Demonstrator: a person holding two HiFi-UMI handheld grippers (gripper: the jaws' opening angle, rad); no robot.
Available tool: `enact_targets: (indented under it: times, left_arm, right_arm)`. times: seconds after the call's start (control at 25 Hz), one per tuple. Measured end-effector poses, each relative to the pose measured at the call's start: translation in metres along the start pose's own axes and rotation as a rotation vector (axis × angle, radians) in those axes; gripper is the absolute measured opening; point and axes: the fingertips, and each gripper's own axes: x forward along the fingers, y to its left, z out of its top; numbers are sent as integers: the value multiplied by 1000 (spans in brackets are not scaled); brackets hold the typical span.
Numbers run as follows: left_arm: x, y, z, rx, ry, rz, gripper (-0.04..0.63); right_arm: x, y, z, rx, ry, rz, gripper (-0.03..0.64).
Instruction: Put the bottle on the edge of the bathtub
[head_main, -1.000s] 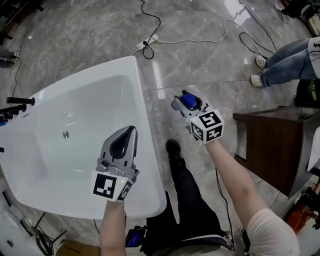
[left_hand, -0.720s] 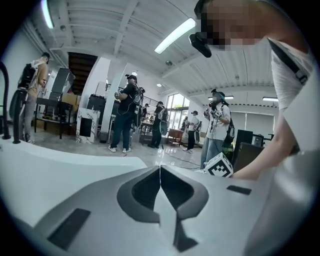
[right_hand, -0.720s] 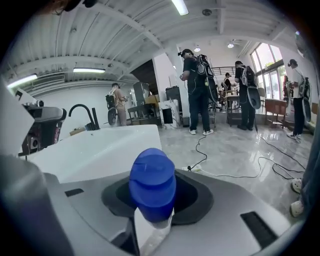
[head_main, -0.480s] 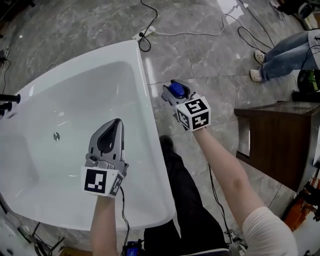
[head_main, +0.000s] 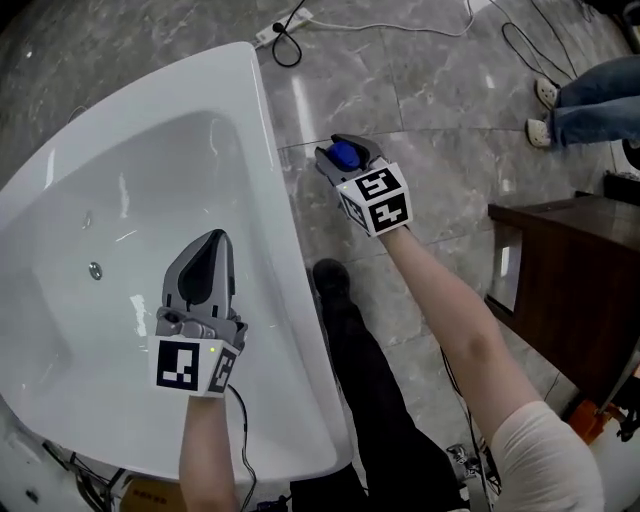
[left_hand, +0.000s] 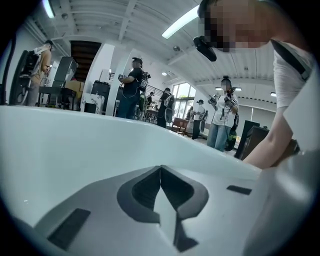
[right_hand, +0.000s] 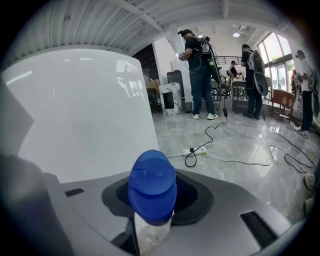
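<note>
A small pale bottle with a blue cap (right_hand: 152, 186) sits clamped between the jaws of my right gripper (head_main: 345, 160); in the head view only the bottle's blue cap (head_main: 344, 154) shows. That gripper hovers over the grey floor just right of the white bathtub's rim (head_main: 272, 200). In the right gripper view the tub's outer wall (right_hand: 85, 115) fills the left. My left gripper (head_main: 203, 262) hangs above the tub's basin, its jaws closed together with nothing between them. In the left gripper view those jaws (left_hand: 160, 176) meet in front of the tub's inner wall (left_hand: 75, 150).
A dark wooden cabinet (head_main: 570, 290) stands at the right. Cables and a power strip (head_main: 290, 25) lie on the marble floor beyond the tub. A seated person's legs (head_main: 590, 100) are at the top right. My own leg and shoe (head_main: 335, 290) stand beside the tub. A drain (head_main: 95, 270) marks the basin.
The view has swung, so the tub fills more of the left. My right gripper with the bottle has moved up and left, closer to the tub's rim. The left gripper stays over the basin.
</note>
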Motion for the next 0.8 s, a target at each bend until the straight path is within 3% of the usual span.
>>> enact_targets:
  times: [0.44, 0.8]
  left_arm:
    - [42, 34, -73, -31, 48, 17, 57]
    - [54, 56, -98, -41, 60, 40, 57]
  right_arm:
    - [94, -38, -79, -21, 92, -51, 149]
    - [145, -50, -98, 51, 75, -79, 149]
